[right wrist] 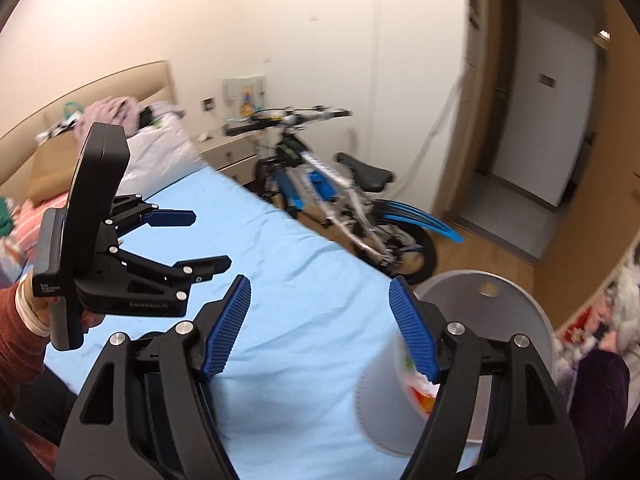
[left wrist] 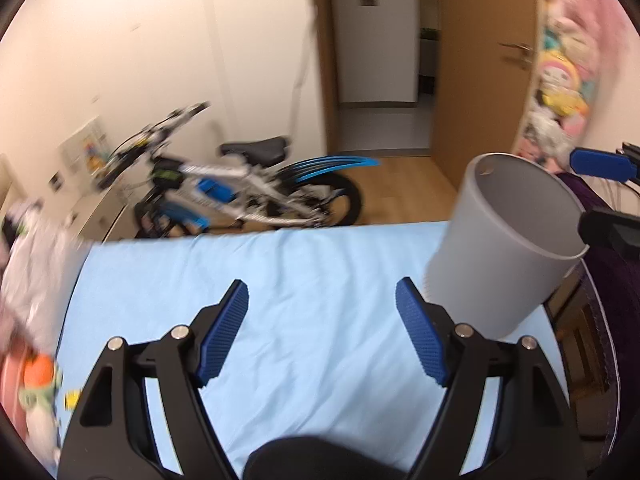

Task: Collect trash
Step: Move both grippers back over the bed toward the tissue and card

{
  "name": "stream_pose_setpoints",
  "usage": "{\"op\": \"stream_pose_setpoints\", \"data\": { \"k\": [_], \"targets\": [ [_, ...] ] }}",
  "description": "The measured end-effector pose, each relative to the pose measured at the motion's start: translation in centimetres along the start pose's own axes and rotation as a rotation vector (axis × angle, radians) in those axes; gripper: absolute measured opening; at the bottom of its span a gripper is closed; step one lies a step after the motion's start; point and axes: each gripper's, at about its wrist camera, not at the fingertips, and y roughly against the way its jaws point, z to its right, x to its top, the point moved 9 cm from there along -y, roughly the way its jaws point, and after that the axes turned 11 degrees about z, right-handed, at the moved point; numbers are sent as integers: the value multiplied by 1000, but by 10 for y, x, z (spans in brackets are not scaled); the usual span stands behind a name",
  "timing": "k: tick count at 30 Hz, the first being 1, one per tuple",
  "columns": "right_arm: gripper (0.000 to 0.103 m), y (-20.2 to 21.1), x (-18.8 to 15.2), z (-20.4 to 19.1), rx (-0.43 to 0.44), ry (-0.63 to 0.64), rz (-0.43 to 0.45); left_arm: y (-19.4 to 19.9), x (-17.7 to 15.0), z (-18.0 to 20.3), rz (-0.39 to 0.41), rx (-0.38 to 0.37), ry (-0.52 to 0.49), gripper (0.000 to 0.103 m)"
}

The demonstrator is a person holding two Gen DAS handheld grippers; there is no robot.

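Two hand-held grippers, left hand-held gripper (left wrist: 322, 330) and right hand-held gripper (right wrist: 320, 328), both spread wide, nothing pinched, over light blue bed sheet (left wrist: 280, 280), grey plastic waste bin (left wrist: 508, 236) at two o'clock in the left wrist view, white paper cup (right wrist: 384, 404) blurred beside right finger, white-and-blue bicycle (right wrist: 340, 196) at twelve o'clock.

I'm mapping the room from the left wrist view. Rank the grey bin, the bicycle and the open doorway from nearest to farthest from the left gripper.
From the left gripper:
1. Grey bin, right, at the bed's edge.
2. Bicycle, beyond the bed, left of centre.
3. Doorway, far back, centre.
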Motion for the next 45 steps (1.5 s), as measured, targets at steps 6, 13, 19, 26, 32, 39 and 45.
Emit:
{"op": "stream_pose_setpoints", "data": {
  "k": [6,13,19,26,32,39,45],
  "targets": [
    [71,-51,1,-132,245,81,-11,64,-76,-122,-22,245,142,76],
    [71,-100,-21,-300,504,191,-52,158,-189,-259,-95,534,323,76],
    [71,-124,-45,-446,696,263,-95,229,-283,-345,-175,710,446,76],
    [71,-150,-86,-582,839,376,-136,289,-384,-411,-271,818,577,76],
    [71,-178,-113,-666,903,444,-144,303,-439,-448,-353,841,600,76],
    [71,-227,-139,-736,906,509,-141,276,-494,-479,-436,790,621,76],
    [71,-278,-162,-770,879,561,-163,240,-533,-503,-476,729,664,76]
  ]
}}
